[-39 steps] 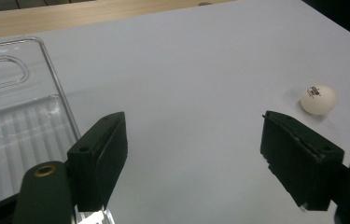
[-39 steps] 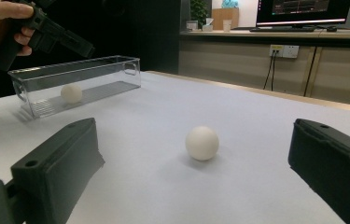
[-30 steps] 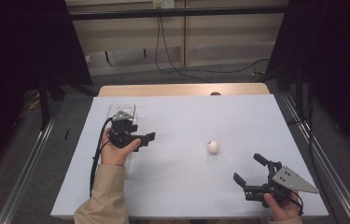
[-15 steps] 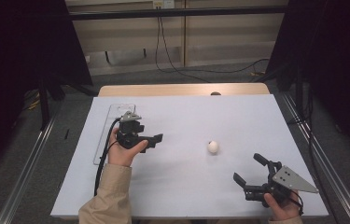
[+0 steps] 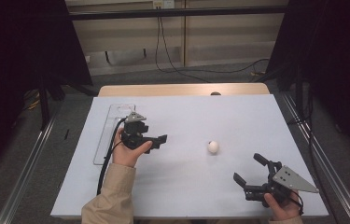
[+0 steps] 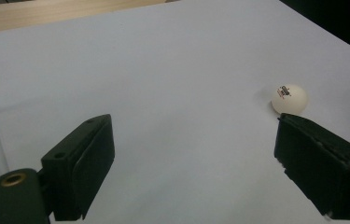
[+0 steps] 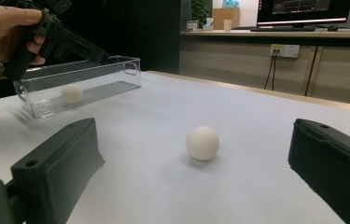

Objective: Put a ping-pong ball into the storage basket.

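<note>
A white ball (image 5: 213, 147) lies on the white table (image 5: 200, 116), right of the middle; it also shows in the left gripper view (image 6: 289, 99) and the right gripper view (image 7: 202, 143). My left gripper (image 5: 157, 142) hovers left of it, just right of a clear tray (image 5: 108, 122), and points toward the ball. Its jaws (image 6: 193, 130) have just been opening and stand open with nothing between them. My right gripper (image 5: 248, 169) rests near the front right corner, open (image 7: 193, 122), facing the ball from a short way off. A second white ball (image 7: 72, 93) lies inside the tray (image 7: 116, 79).
The long clear tray lies along the table's left side. A wooden strip (image 5: 182, 89) borders the far edge. Metal rails (image 5: 28, 172) run along both sides of the table. Dark curtains stand to either side, and cables hang on the wall behind.
My left hand has moved right, off the clear tray and toward the ball on the table. The right gripper and that ball have stayed put.
</note>
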The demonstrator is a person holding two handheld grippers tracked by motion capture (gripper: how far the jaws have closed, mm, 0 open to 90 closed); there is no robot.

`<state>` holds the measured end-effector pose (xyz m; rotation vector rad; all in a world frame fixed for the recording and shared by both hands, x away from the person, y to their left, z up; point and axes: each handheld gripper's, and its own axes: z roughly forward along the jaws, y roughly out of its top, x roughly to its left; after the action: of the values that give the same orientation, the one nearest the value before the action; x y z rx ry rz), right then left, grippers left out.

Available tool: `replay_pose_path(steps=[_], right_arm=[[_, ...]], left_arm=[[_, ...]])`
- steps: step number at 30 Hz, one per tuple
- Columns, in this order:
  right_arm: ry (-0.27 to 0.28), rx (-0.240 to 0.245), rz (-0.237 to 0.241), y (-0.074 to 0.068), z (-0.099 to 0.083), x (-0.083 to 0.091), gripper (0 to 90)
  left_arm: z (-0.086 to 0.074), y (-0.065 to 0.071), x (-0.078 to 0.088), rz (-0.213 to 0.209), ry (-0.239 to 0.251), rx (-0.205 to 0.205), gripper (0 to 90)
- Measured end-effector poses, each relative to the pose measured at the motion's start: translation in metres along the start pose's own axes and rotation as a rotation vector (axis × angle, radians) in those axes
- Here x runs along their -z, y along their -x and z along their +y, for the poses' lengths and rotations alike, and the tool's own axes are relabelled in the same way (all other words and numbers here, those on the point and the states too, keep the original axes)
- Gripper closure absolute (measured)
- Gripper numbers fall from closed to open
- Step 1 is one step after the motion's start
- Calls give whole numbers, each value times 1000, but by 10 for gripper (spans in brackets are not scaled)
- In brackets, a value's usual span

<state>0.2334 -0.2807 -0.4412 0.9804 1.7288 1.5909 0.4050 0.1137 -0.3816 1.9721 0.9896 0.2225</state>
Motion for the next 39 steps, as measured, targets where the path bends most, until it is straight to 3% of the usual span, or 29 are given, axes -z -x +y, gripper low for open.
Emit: replay_pose_path(steps=[39], right_arm=[[3,-3,-1,0,0,0,14]], left_arm=[[-2,18,-18,-45,-15,-51,108]])
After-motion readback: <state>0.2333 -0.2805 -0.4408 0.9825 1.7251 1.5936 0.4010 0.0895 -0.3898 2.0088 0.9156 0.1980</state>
